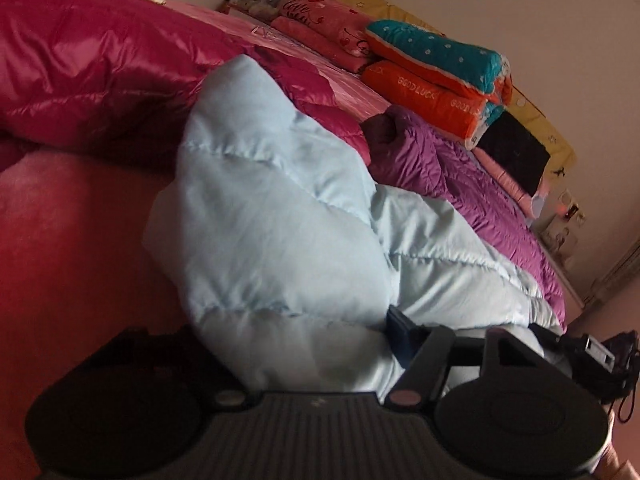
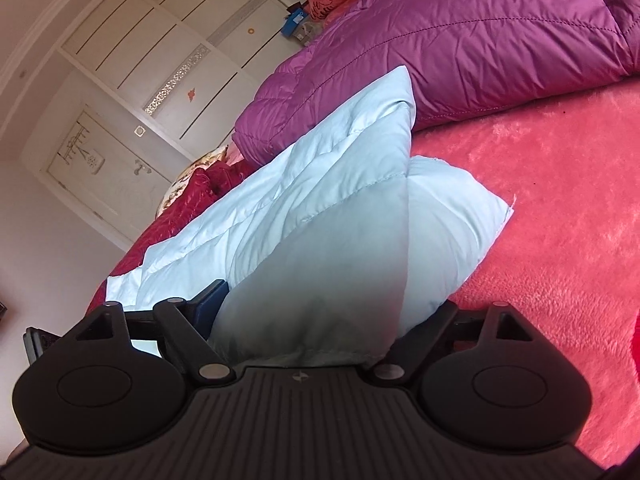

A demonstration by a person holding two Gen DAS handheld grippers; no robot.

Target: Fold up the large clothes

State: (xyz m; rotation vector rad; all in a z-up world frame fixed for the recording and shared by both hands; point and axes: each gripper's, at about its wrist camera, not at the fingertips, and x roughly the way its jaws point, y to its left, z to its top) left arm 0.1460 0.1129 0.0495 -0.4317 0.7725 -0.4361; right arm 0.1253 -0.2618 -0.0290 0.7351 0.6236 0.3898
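Observation:
A light blue quilted garment [image 1: 260,208] lies bunched on the red fleece bed cover [image 1: 72,264]. In the left wrist view its padding fills the gap of my left gripper [image 1: 296,328]. The blue-padded right finger [image 1: 396,328] presses into the cloth, while the other finger is buried under it. In the right wrist view the same garment [image 2: 320,216] rises as a tall fold out of my right gripper [image 2: 332,300]. Both fingers squeeze the fold's lower edge.
A purple down jacket [image 1: 460,168] [image 2: 460,40] lies just beyond the blue garment. A shiny red down jacket [image 1: 80,72] is heaped at the left. Folded orange and teal blankets [image 1: 436,76] and pink pillows [image 1: 320,20] stack along the wall. A white wardrobe [image 2: 140,80] stands behind.

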